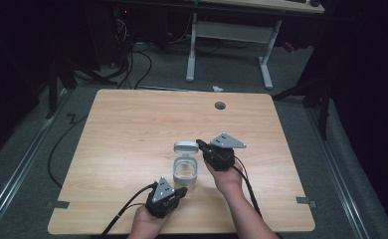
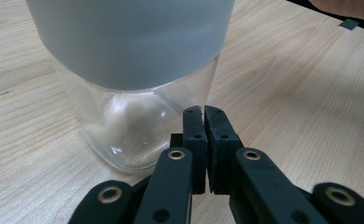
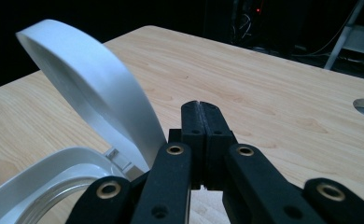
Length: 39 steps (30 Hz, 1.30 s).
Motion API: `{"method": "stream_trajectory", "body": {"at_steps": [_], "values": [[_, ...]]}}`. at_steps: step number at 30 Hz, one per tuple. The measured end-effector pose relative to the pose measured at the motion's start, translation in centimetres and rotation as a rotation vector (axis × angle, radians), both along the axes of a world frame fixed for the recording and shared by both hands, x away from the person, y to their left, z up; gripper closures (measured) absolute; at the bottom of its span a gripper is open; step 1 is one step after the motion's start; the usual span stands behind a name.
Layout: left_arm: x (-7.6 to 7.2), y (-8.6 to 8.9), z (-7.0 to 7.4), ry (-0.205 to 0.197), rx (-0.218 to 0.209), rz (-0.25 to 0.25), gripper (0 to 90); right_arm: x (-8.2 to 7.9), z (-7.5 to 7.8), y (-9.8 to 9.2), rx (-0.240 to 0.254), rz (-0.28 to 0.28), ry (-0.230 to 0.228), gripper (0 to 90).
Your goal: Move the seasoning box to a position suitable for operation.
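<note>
My left gripper sits nearest me, at about 6 o'clock on the table, its jaws pressed together with nothing between them. In the left gripper view its tips stand just beside the lower right corner of the jar, at the clear glass under the grey band; whether they touch the glass I cannot tell. The hand that carries it comes in from the table's near edge, cable trailing back toward 7 o'clock.

The jar stands upright a little past that gripper, near the middle of the table, slightly toward me. It is open: its white lid is hinged at the far rim and tipped up and back toward 12 o'clock.

My right gripper is at about 2 o'clock from the jar, pointing left toward the lid, jaws also shut and empty. In the right gripper view its tips are just beside the raised lid, near the hinge, with the jar's white rim below at 8 o'clock. I cannot tell if they touch the lid.

Farther out, at 1 o'clock, there is a round grey hole in the tabletop, well apart from everything. Beyond the far edge stands a white desk frame on the floor.
</note>
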<state>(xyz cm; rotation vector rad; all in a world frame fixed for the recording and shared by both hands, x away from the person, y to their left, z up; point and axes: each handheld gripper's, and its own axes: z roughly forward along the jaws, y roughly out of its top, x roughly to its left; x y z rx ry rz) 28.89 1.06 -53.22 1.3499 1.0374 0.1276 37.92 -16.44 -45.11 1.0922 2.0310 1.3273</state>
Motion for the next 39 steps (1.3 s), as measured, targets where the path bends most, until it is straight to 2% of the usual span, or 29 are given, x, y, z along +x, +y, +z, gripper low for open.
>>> {"method": "stream_trajectory", "body": {"at_steps": [10, 19, 24, 26, 29, 30, 31, 32, 33, 34, 35, 36, 37, 39], "values": [[0.0, 0.0, 0.0, -0.002, -0.003, 0.000, 87.9, -1.5, -0.3, 0.6, -0.012, 0.034, -0.015, 89.6], [-0.1, 0.2, 0.1, -0.004, -0.015, -0.012, 86.0, -2.3, 0.0, 0.1, -0.023, 0.031, -0.028, 88.8], [-0.4, 0.5, 0.5, 0.019, -0.024, -0.058, 85.5, -2.3, 0.0, -0.6, -0.029, 0.015, -0.026, 88.1], [-0.7, 1.2, 1.3, 0.025, -0.028, -0.083, 83.5, -2.4, -0.4, -1.4, -0.025, -0.002, -0.014, 87.3], [-1.0, 1.9, 1.7, 0.001, -0.012, -0.103, 81.0, -2.4, -1.0, -2.4, -0.026, -0.027, 0.009, 86.2], [-1.1, 3.0, 2.3, -0.006, -0.016, -0.122, 80.2, -2.4, -1.2, -2.7, -0.029, -0.035, 0.011, 85.7], [-1.1, 3.0, 2.3, -0.006, -0.016, -0.122, 79.3, -2.4, -1.2, -2.7, -0.029, -0.035, 0.011, 85.7], [-1.0, 4.3, 2.9, -0.010, -0.039, -0.125, 78.2, -2.4, -1.7, -3.5, -0.031, -0.053, 0.022, 84.5], [-1.0, 4.3, 2.9, -0.010, -0.039, -0.125, 77.2, -2.4, -1.7, -3.5, -0.031, -0.053, 0.022, 84.5], [-0.8, 5.0, 3.1, -0.019, -0.036, -0.114, 76.0, -2.5, -2.1, -4.3, -0.033, -0.074, 0.032, 83.3], [-0.6, 5.7, 3.2, -0.027, -0.027, -0.098, 76.0, -2.5, -2.1, -4.3, -0.033, -0.074, 0.032, 83.3], [0.2, 7.2, 3.0, -0.035, 0.001, -0.044, 73.8, -2.5, -2.7, -5.3, -0.028, -0.093, 0.044, 82.2], [0.2, 7.2, 3.0, -0.035, 0.001, -0.044, 72.3, -2.5, -2.7, -5.3, -0.028, -0.093, 0.044, 82.2], [1.2, 8.7, 2.6, -0.036, 0.033, 0.025, 70.7, -2.6, -3.3, -6.2, -0.028, -0.112, 0.055, 80.9]]}}
